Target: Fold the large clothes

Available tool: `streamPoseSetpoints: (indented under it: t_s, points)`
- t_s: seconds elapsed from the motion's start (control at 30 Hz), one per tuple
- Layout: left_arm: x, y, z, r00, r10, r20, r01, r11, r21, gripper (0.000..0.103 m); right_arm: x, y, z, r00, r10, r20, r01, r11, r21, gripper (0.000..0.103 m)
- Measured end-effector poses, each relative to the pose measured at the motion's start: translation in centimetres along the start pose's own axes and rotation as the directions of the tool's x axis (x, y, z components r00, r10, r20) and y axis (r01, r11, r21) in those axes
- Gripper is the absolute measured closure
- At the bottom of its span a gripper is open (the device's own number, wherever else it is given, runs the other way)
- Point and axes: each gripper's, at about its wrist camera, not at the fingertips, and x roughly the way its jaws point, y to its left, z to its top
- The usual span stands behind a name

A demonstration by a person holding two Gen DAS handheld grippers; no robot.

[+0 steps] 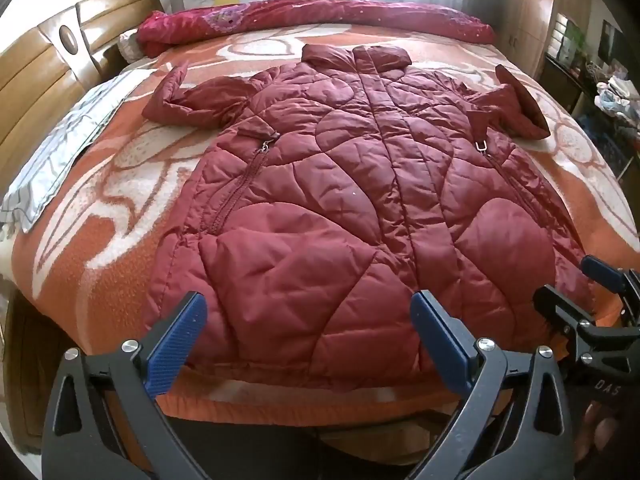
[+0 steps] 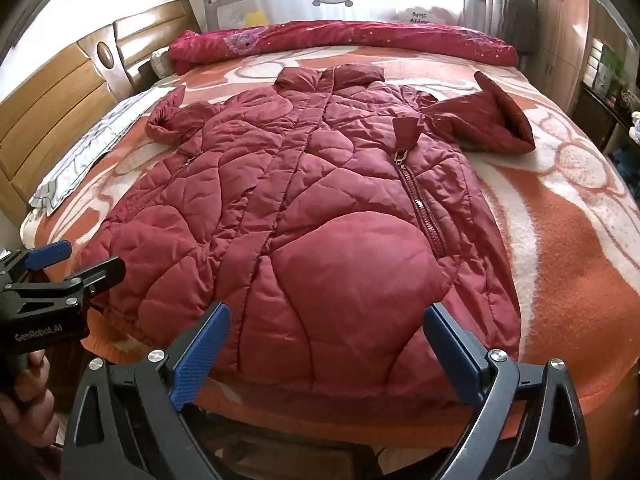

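A dark red quilted coat [image 1: 344, 200] lies flat, front up, on the bed, collar far and hem near me, with both sleeves bent outward. It also shows in the right wrist view [image 2: 304, 220]. My left gripper [image 1: 308, 312] is open and empty, hovering over the hem's left part. My right gripper [image 2: 328, 324] is open and empty over the hem's right part. The right gripper also shows at the right edge of the left wrist view [image 1: 600, 280], and the left gripper at the left edge of the right wrist view [image 2: 68, 260].
The bed carries an orange and white blanket [image 1: 120, 200]. A rolled red quilt [image 1: 320, 14] lies along the far side. A grey striped pillow [image 1: 60, 152] sits left by the wooden headboard [image 1: 48, 64]. A bed rail [image 2: 340, 0] stands behind; cluttered shelves [image 1: 600, 80] stand right.
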Motion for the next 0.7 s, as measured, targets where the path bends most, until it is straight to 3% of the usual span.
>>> streamPoseSetpoints:
  t_s: [0.7]
  points:
    - [0.42, 0.52, -0.66, 1.000, 0.000, -0.003, 0.000, 1.000, 0.003, 0.001, -0.03, 0.07, 0.00, 1.000, 0.002, 0.001, -0.002, 1.000, 0.004, 0.005]
